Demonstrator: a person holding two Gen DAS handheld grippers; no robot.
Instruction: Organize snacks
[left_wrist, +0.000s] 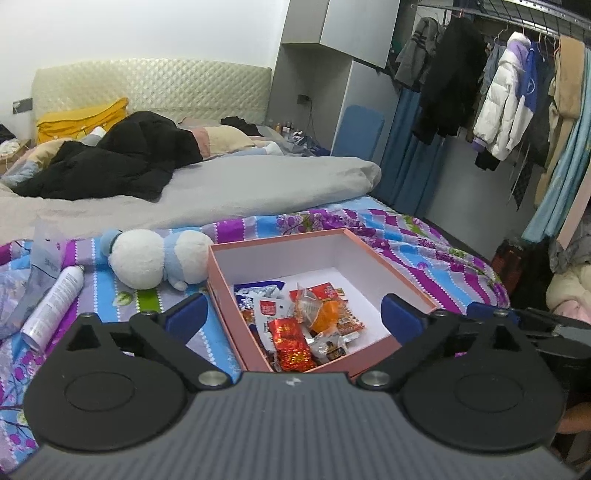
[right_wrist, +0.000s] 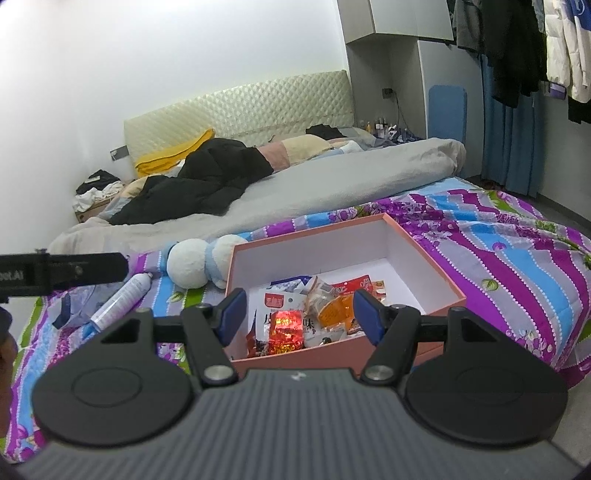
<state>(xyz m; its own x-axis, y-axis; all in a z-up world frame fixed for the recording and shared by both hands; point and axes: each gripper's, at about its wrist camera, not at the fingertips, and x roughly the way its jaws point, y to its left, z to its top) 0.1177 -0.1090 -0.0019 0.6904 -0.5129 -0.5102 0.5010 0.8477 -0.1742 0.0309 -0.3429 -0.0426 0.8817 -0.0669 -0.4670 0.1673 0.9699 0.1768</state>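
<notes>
The left gripper (left_wrist: 291, 314) stands spread as wide as it goes, nothing between its blue pads. The right gripper (right_wrist: 297, 314) is about half open and also holds nothing – the snacks seen through the gap lie well below it.

All the snacks (left_wrist: 303, 325) sit heaped in the lower middle of both frames, in the near corner of the pink box (left_wrist: 280, 242), which rests open on the striped bedspread (left_wrist: 424, 243). The far half of the box is bare.

What could go wrong, as I judge it:
- The packets overlap, so a closing pair of pads could pinch two at once or drag a neighbour out over the low near wall.
- The wrappers look slick and crinkly – a shallow pinch may slip.
- The box sits on soft bedding; pressing down on its rim could tip it and spill the heap.
- Both grippers hover over the same corner and could knock each other.

Counted: one box, one plush toy (left_wrist: 159, 258) left of it, one spray can (left_wrist: 51, 306) at lower left, two grippers. Snack packets – roughly six or seven; the pile hides the exact number. One red foil packet (right_wrist: 286, 330) lies on top.
</notes>
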